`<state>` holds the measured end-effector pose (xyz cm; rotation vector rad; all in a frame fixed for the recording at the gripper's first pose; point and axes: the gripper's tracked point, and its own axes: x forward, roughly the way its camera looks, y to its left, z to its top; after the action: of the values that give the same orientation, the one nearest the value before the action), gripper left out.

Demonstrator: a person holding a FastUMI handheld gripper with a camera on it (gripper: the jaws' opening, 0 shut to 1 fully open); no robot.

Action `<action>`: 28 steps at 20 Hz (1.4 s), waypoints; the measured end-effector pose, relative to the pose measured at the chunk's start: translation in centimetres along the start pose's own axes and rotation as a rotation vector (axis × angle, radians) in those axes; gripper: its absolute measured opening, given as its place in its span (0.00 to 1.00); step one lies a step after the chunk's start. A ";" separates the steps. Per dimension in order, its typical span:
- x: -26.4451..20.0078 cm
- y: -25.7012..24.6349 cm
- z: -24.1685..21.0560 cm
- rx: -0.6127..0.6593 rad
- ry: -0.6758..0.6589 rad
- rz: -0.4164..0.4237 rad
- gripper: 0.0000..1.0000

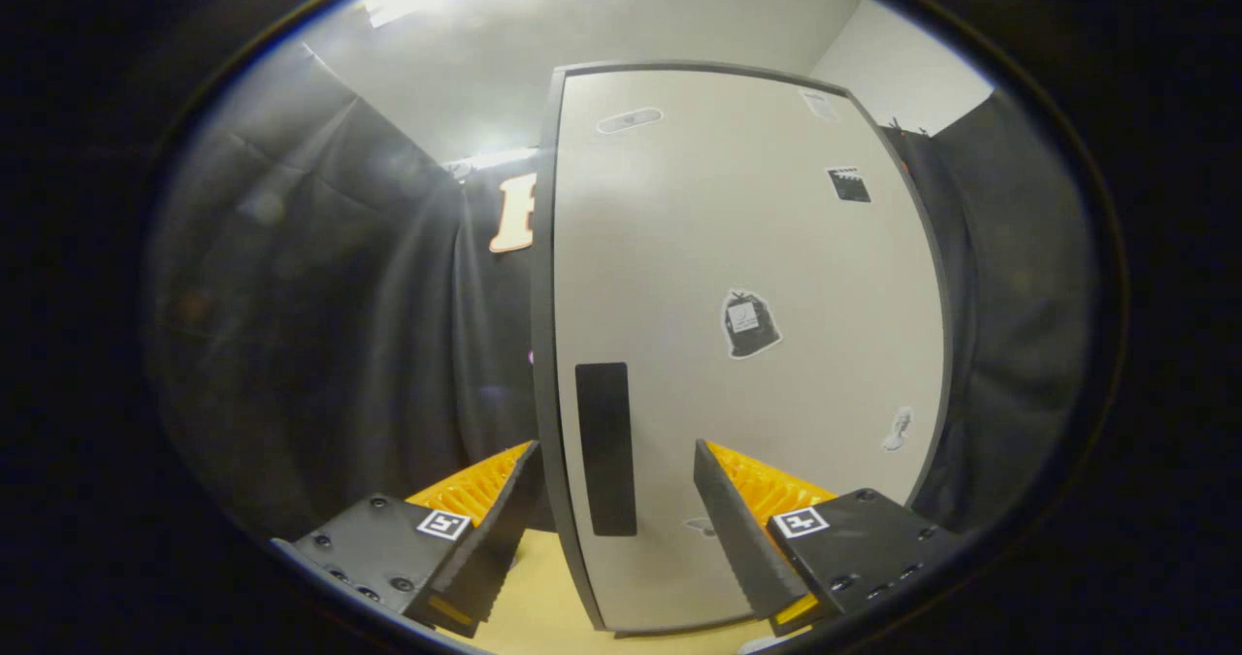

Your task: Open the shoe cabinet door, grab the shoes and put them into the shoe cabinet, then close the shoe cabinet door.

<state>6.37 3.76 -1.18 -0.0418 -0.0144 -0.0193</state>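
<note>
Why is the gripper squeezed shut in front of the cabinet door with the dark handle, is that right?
Not quite. The gripper is open, not squeezed shut: in the gripper view its fingers stand wide apart and press on nothing. The rest is right: it is in front of the cabinet door, and the dark handle sits between the fingers, just ahead.

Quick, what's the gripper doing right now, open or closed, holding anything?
Gripper: open, holding nothing; its fingers straddle the dark handle near the cabinet door edge.
</note>
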 end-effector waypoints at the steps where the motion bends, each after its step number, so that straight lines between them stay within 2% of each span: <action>1: 0.5 0.1 -0.1 -0.008 0.002 -0.005 0.95; 5: 2.4 0.1 -0.7 -0.006 0.010 -0.013 0.89; 10: 4.5 0.1 -1.9 -0.003 0.040 -0.025 0.64; 16: 4.3 0.9 -1.5 -0.056 0.006 -0.032 0.34; 21: 4.3 0.9 -1.7 -0.038 0.027 -0.023 0.20; 28: 2.5 0.7 -1.3 -0.008 0.034 -0.007 0.20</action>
<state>8.90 4.35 -2.47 -0.0492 0.0199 -0.0275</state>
